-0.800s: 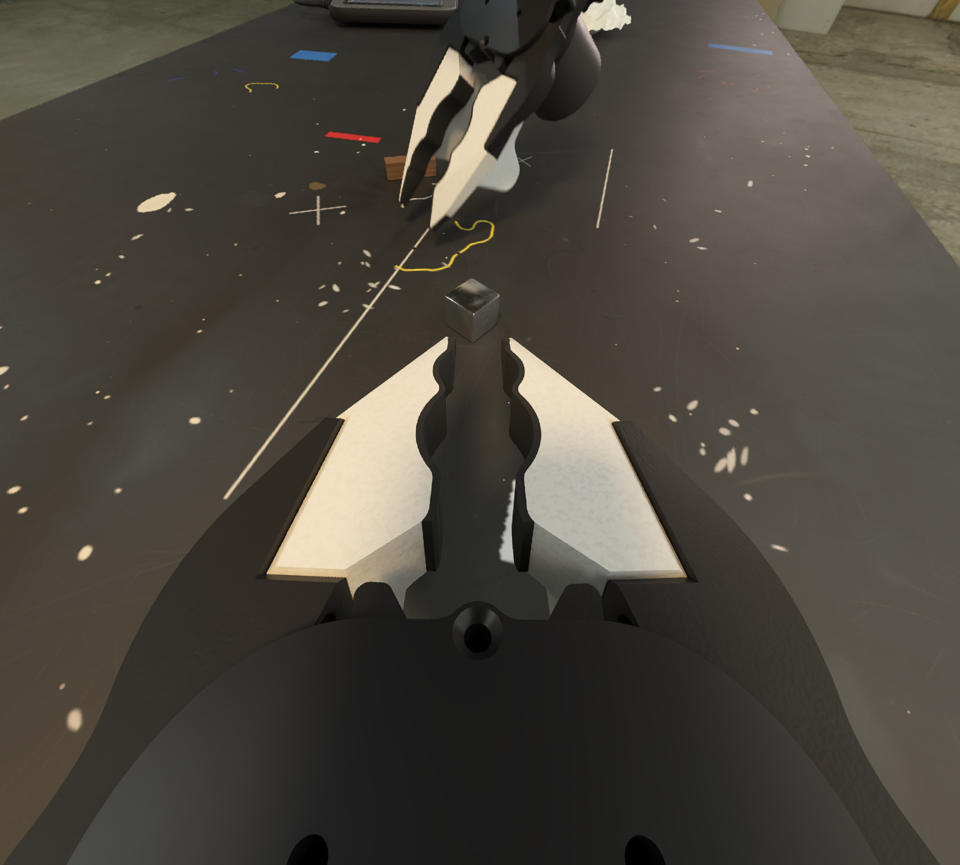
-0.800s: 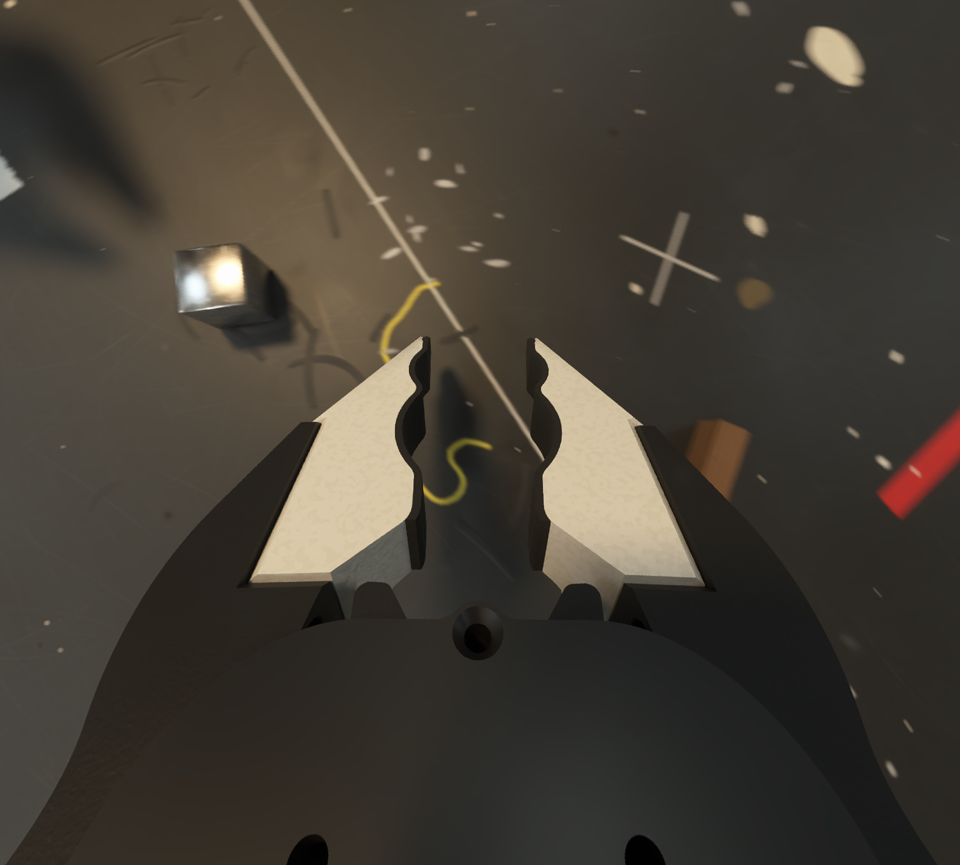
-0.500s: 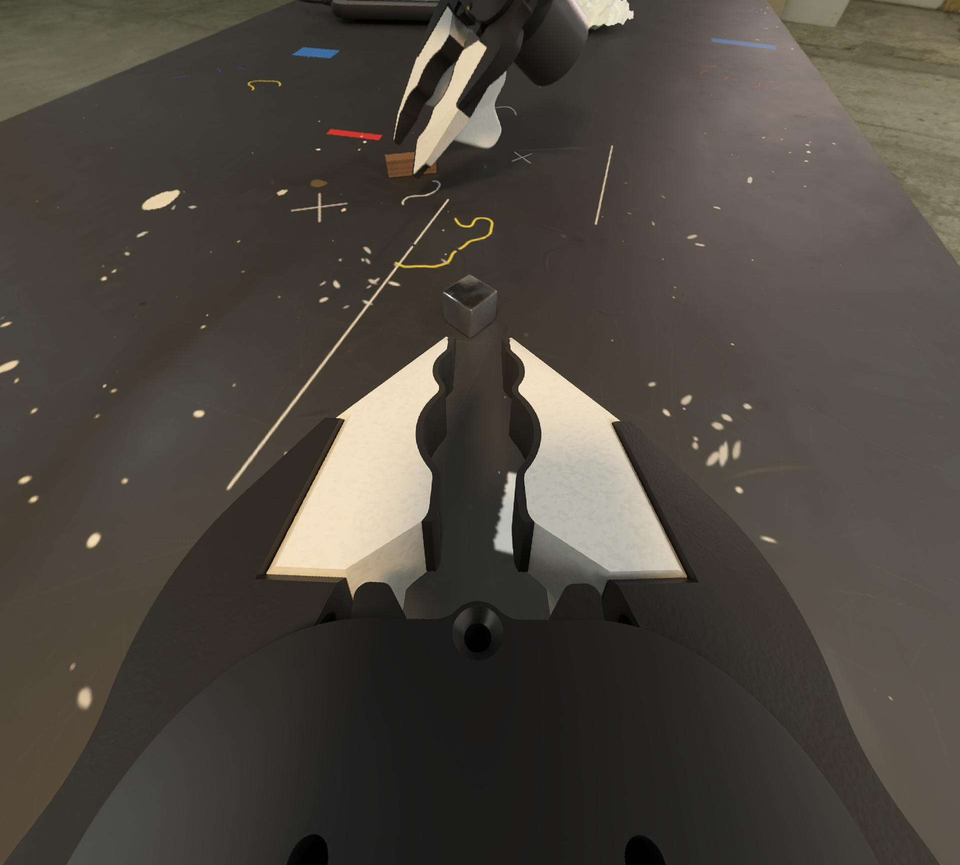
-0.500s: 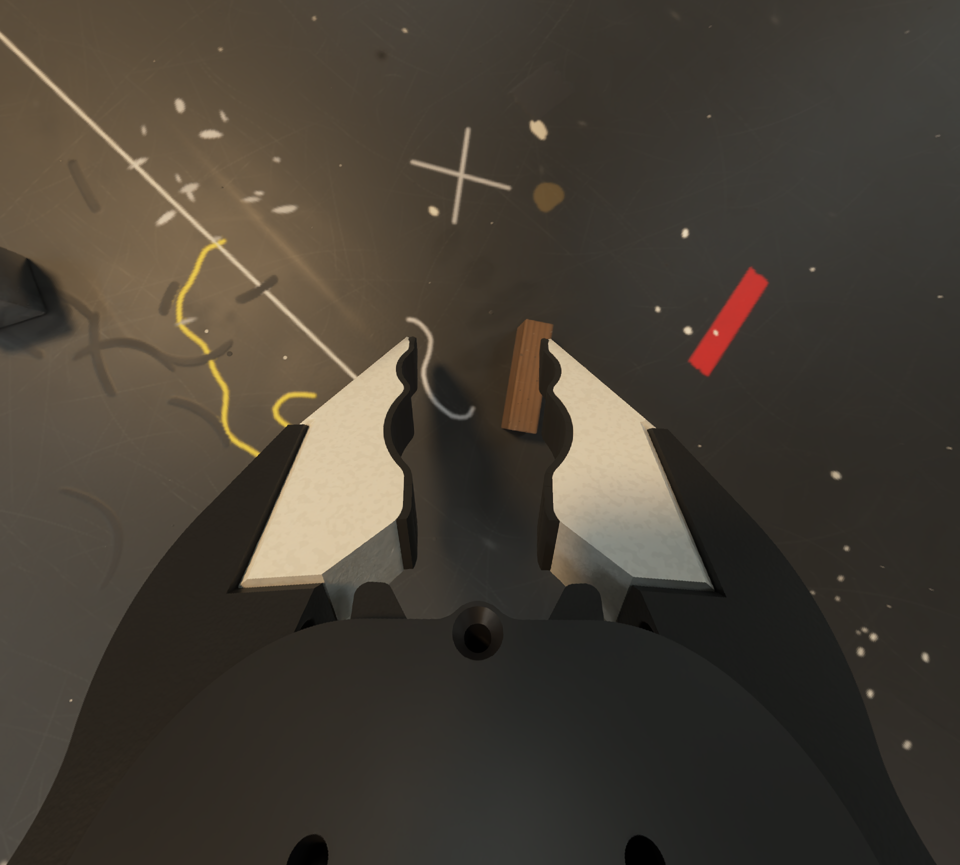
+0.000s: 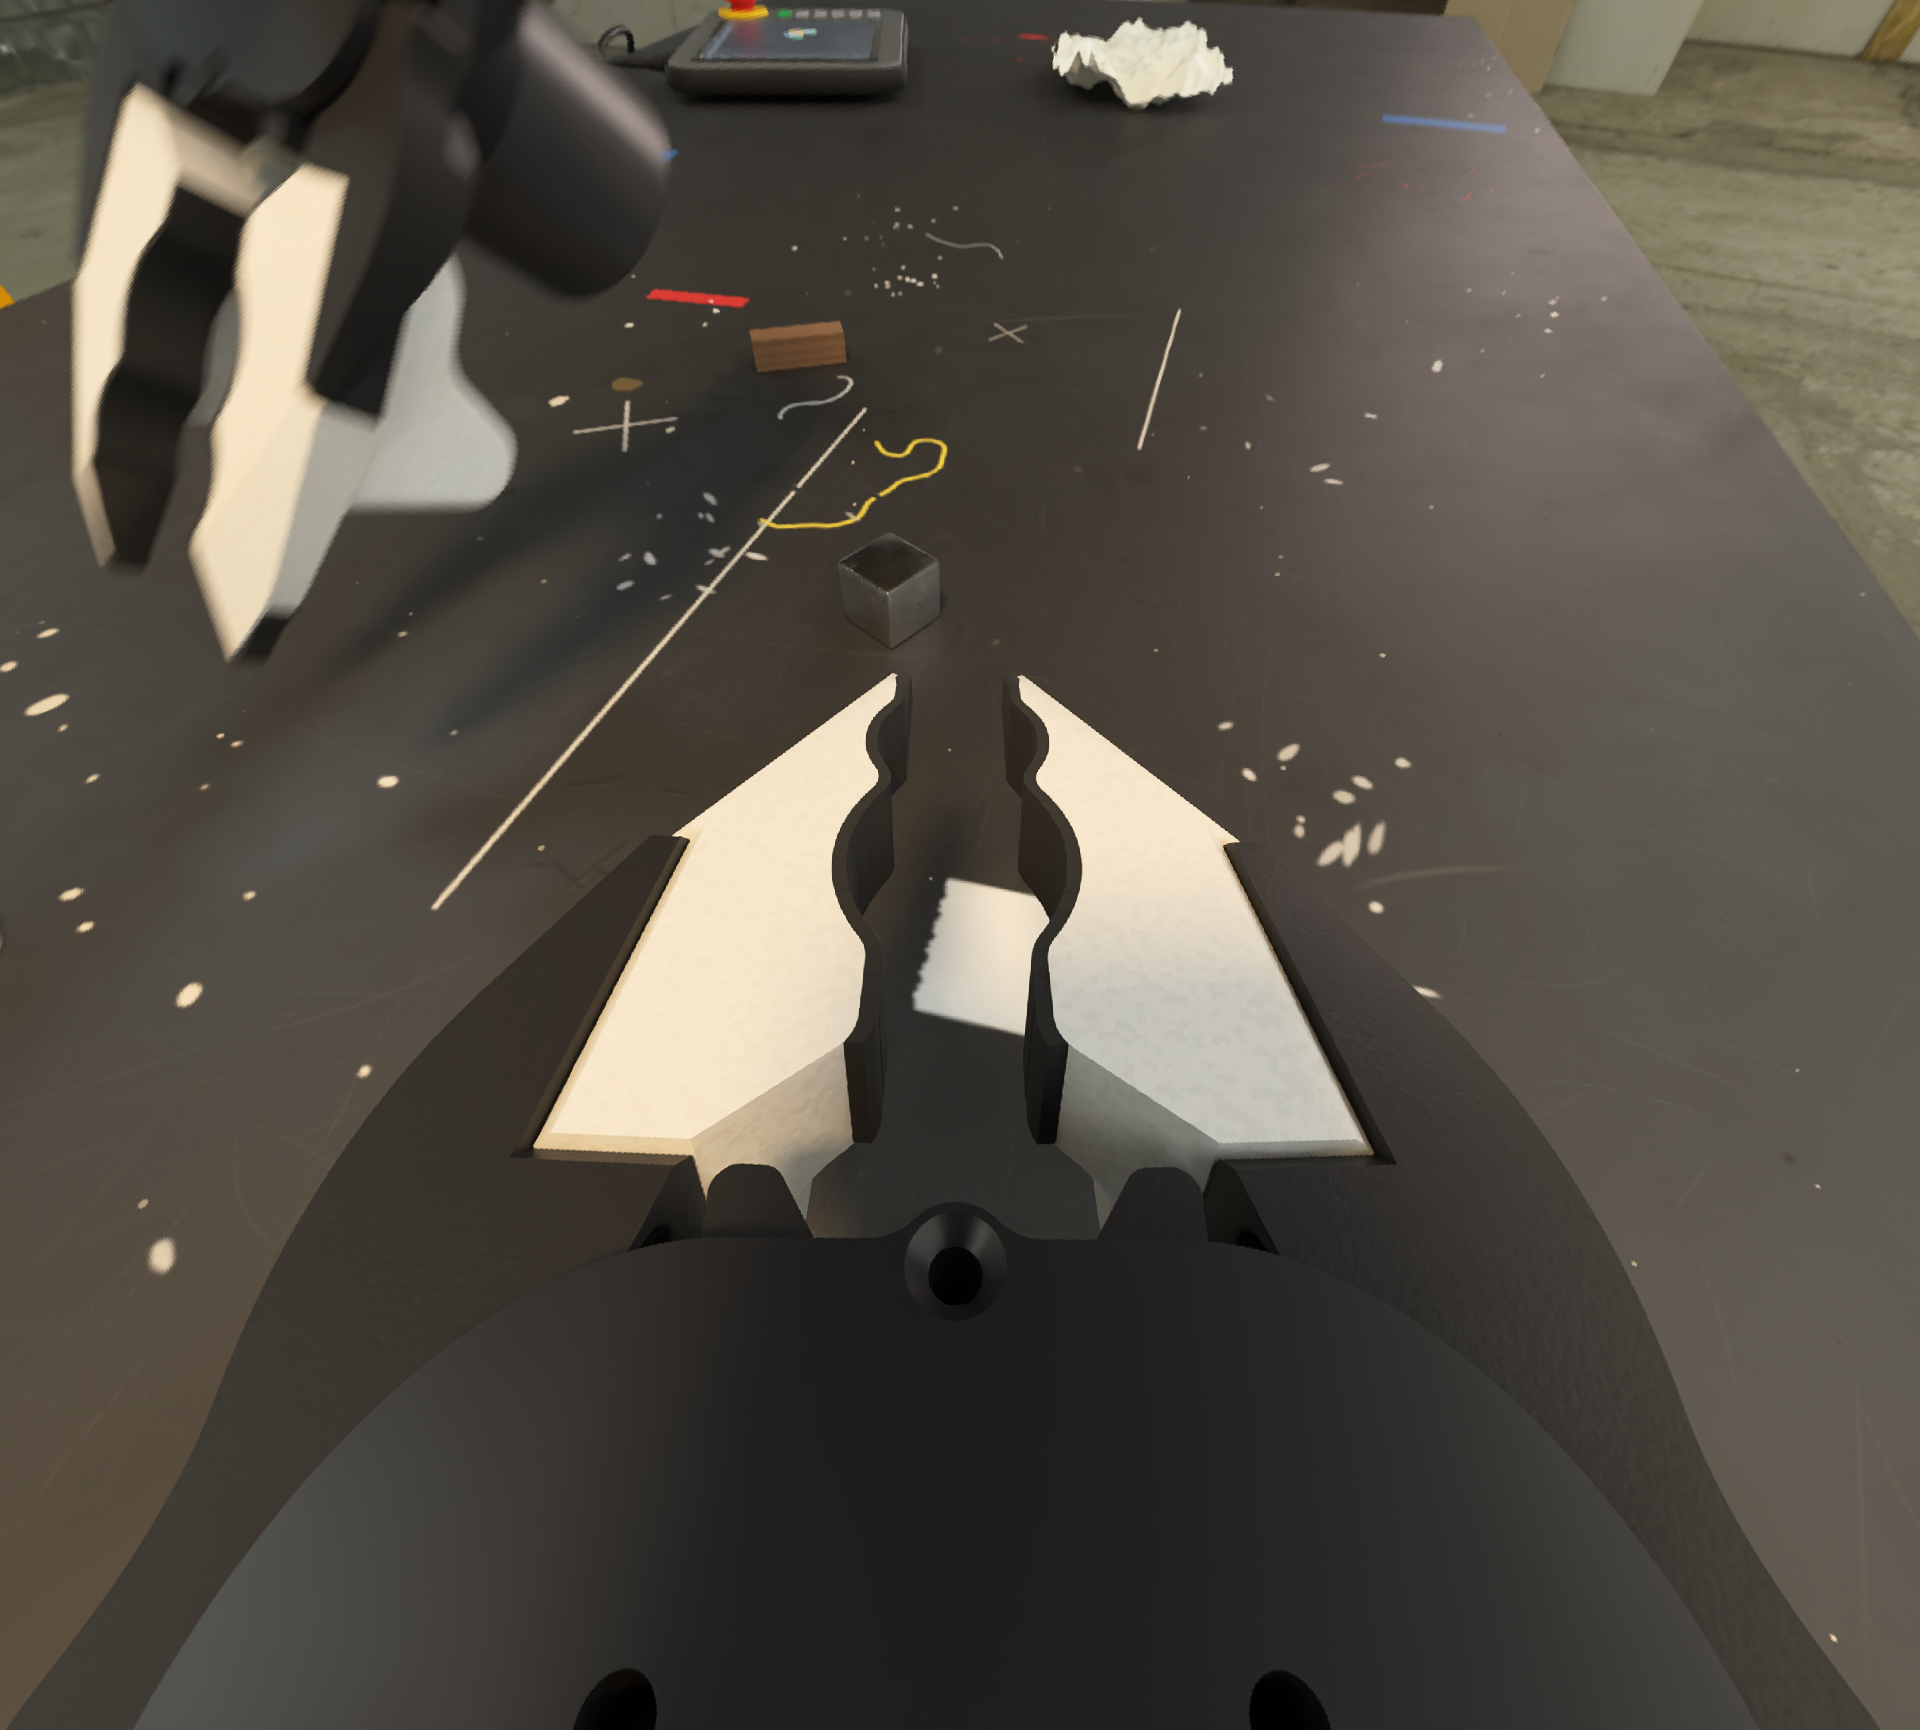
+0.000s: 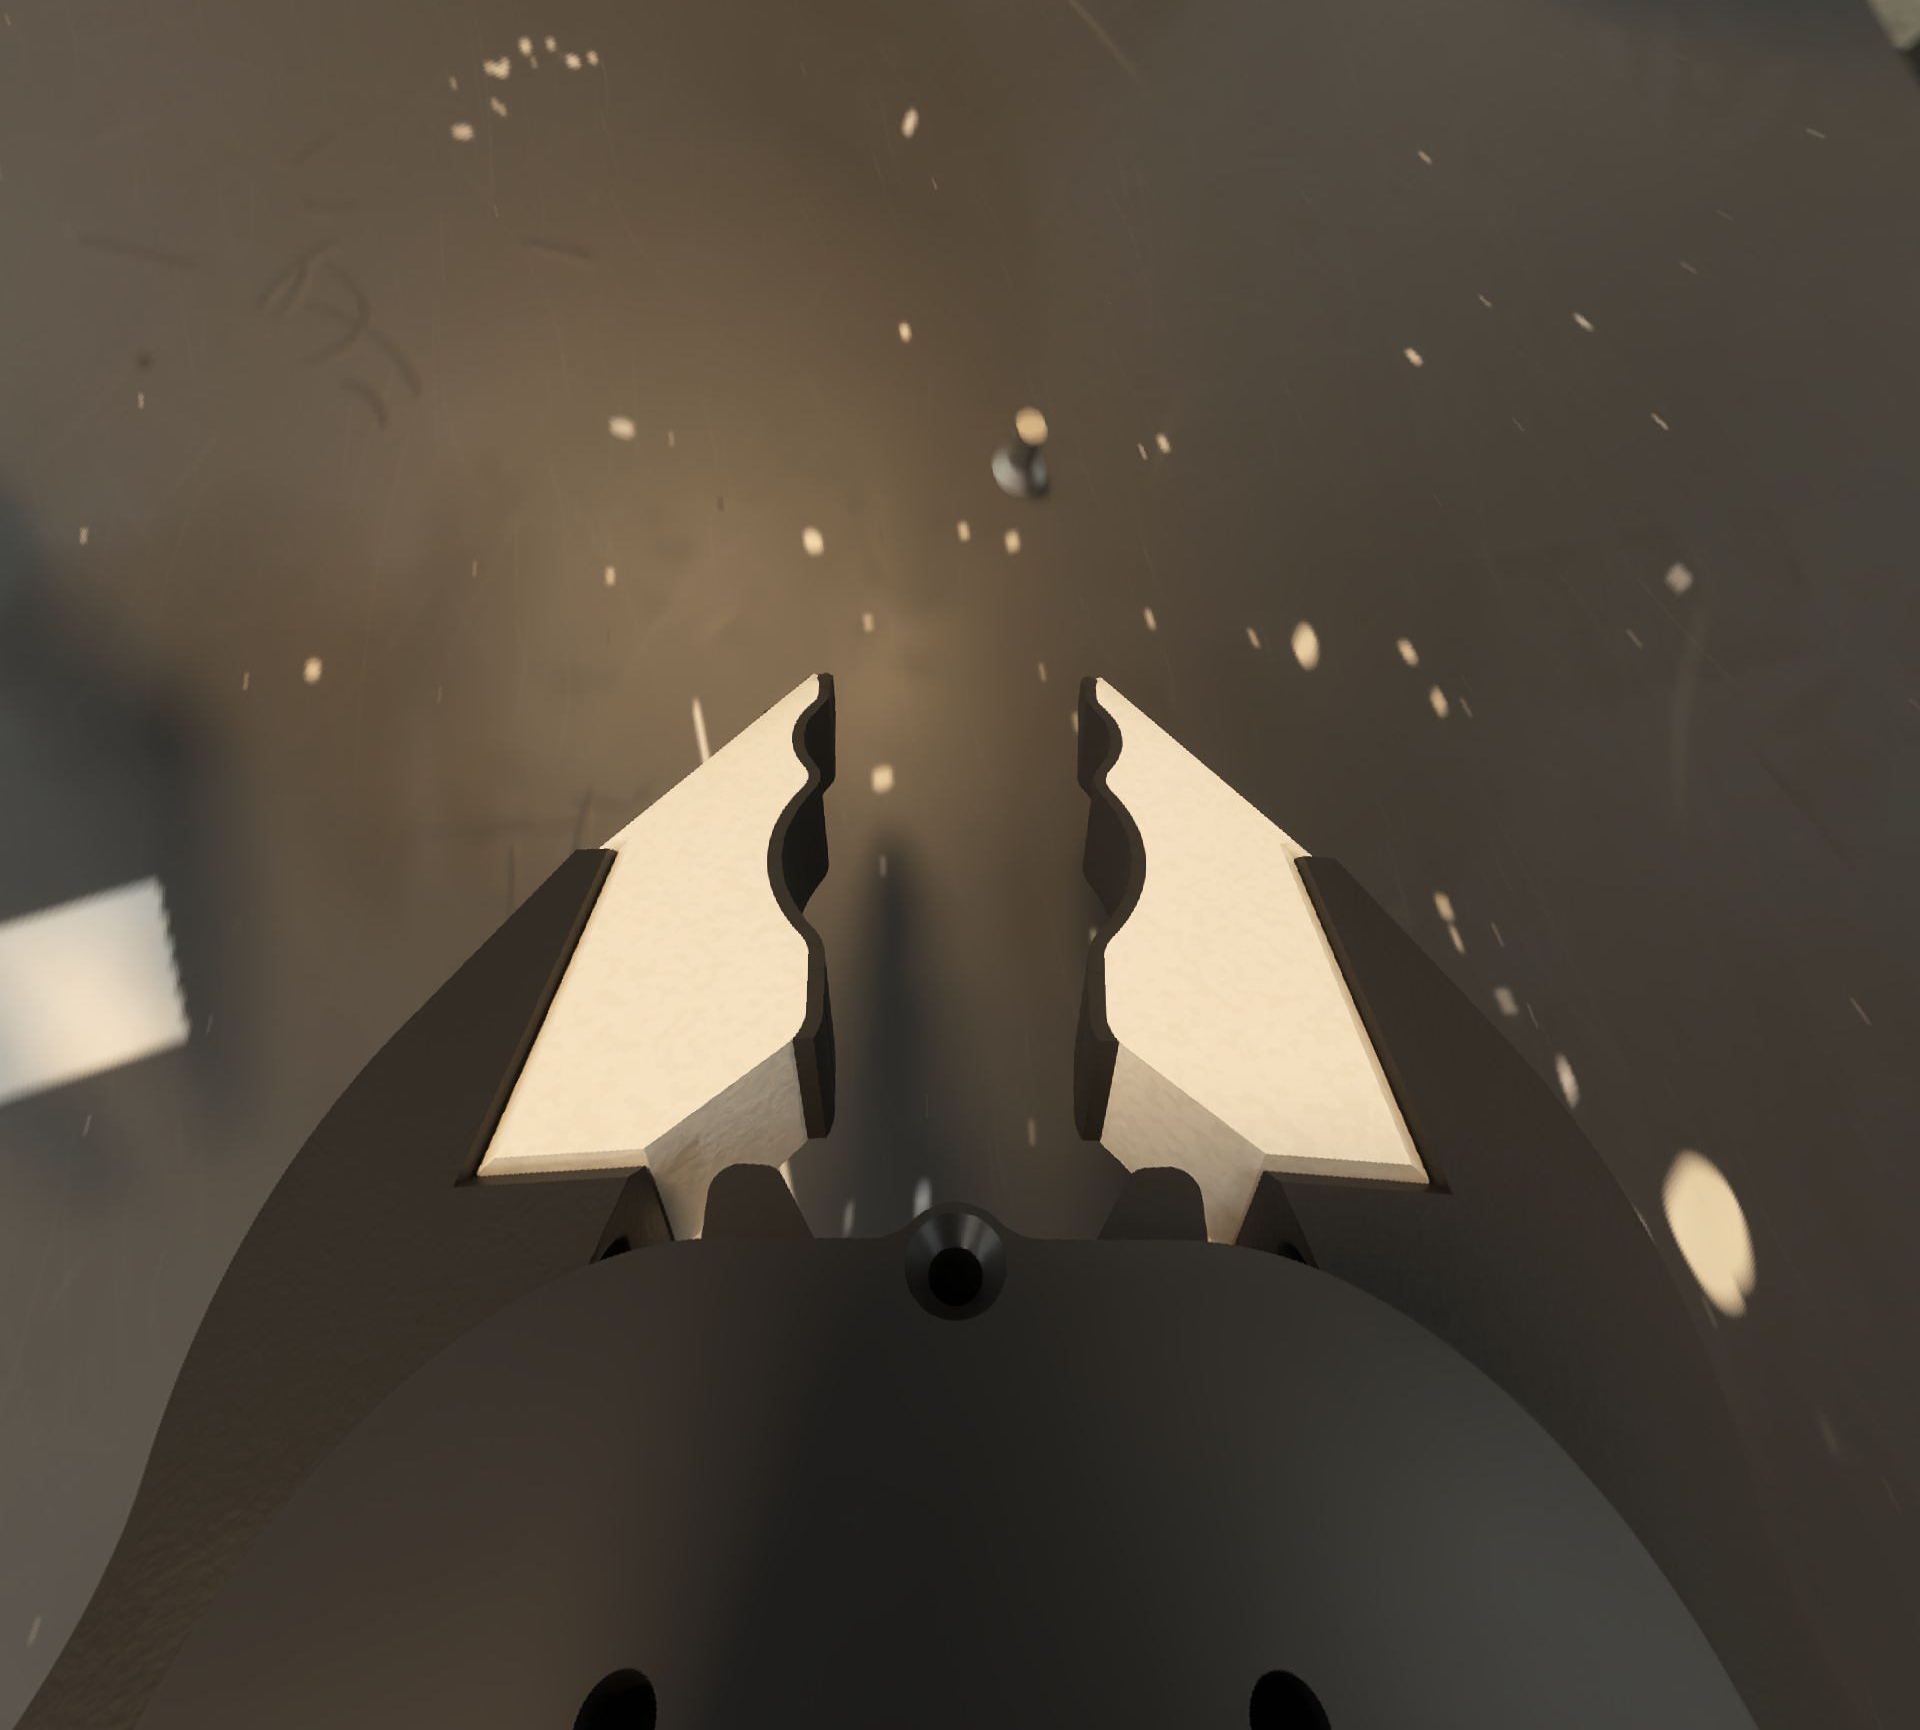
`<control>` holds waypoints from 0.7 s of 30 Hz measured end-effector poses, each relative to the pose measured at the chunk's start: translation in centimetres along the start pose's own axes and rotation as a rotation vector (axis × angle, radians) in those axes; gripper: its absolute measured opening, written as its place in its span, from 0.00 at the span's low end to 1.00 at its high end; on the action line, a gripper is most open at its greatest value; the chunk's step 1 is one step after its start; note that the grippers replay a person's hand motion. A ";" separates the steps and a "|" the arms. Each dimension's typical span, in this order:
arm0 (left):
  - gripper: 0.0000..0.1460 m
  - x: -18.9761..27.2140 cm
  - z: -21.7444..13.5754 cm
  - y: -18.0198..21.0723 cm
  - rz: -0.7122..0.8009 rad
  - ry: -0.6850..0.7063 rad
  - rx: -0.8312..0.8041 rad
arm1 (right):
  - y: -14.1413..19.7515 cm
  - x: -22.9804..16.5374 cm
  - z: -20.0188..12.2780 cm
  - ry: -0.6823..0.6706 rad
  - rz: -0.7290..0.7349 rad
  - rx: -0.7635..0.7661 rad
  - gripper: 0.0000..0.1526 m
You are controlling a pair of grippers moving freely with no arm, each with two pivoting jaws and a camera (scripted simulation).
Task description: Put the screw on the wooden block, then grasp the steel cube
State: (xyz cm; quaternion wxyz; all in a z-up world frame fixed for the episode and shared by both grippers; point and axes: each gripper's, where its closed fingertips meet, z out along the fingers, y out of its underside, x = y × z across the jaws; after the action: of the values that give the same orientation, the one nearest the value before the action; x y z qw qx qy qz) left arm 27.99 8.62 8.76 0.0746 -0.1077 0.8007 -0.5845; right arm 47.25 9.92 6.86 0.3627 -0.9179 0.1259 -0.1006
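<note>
**A:** Any writing you can read?

**B:** No. The control box point(image 5: 787, 51) with a red button at my 12 o'clock has a screen, too small to read.

**A:** What else is around?

**B:** White crumpled paper point(image 5: 1141, 59) beside it. The wooden block point(image 5: 797, 346) lies past the steel cube point(image 5: 889, 589), which sits on the table point(image 5: 1455, 641) just ahead of my left gripper point(image 5: 956, 683), fingers a little apart, empty. My right gripper point(image 5: 177, 579) hangs blurry at 10 o'clock.

**A:** And the screw?

**B:** Only the right view shows it: the screw point(image 6: 1020, 459) at 12 o'clock, ahead of the open, empty fingers point(image 6: 727, 911).
</note>
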 end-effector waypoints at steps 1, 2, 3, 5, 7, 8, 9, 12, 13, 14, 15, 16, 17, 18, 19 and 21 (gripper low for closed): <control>0.12 0.0 -0.2 -0.2 -0.001 0.001 0.010 | -0.9 -0.1 1.5 -0.026 0.002 0.003 0.31; 0.12 0.0 -0.3 -0.3 -0.001 0.004 0.019 | -1.3 0.0 3.0 -0.040 0.003 -0.012 0.31; 0.12 -0.1 -0.4 -0.4 0.002 0.005 0.024 | -1.6 0.2 4.3 -0.035 -0.002 -0.035 0.30; 0.12 -0.2 -0.7 -0.5 0.005 0.006 0.032 | -2.0 0.6 6.5 -0.030 0.009 -0.059 0.29; 0.12 -0.3 -1.0 -0.6 0.000 0.010 0.044 | -2.2 0.9 8.0 -0.030 0.029 -0.071 0.26; 0.12 -0.3 -1.2 -0.7 -0.004 0.012 0.050 | -2.2 1.1 8.5 -0.024 0.035 -0.083 0.23; 0.12 -0.4 -1.3 -0.8 -0.007 0.015 0.056 | -2.1 1.3 9.0 -0.020 0.043 -0.096 0.21; 0.12 -0.7 -1.6 -1.0 -0.013 0.016 0.068 | -1.9 1.5 10.2 -0.022 0.063 -0.113 0.14; 0.12 -0.8 -1.7 -1.0 -0.015 0.015 0.071 | -1.9 1.6 10.4 -0.027 0.068 -0.108 0.11; 0.12 -0.8 -1.8 -1.0 -0.017 0.014 0.074 | -1.9 1.6 10.5 -0.030 0.074 -0.105 0.08; 0.12 -0.9 -1.9 -1.1 -0.021 0.014 0.077 | -2.0 1.6 10.5 -0.034 0.079 -0.106 0.06; 0.12 -0.9 -1.9 -1.1 -0.024 0.015 0.079 | -2.0 1.6 10.4 -0.035 0.082 -0.109 0.06; 0.12 -0.9 -1.9 -1.1 -0.025 0.015 0.080 | -1.9 1.7 10.4 -0.033 0.079 -0.114 0.05; 0.12 -1.0 -1.9 -1.0 -0.024 0.014 0.077 | -1.8 1.6 10.1 -0.029 0.073 -0.116 0.05; 0.12 -1.0 -1.9 -1.0 -0.021 0.011 0.075 | -1.9 1.4 9.5 -0.028 0.072 -0.107 0.05; 0.12 -1.0 -1.8 -1.0 -0.018 0.008 0.071 | -1.7 0.8 7.5 -0.023 0.079 -0.079 0.05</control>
State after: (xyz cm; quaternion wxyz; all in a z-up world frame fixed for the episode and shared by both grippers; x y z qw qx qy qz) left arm 28.61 10.27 10.23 0.0697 -0.1099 0.7786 -0.6138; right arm 50.39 15.67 2.79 0.3311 -0.9269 0.1618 -0.0705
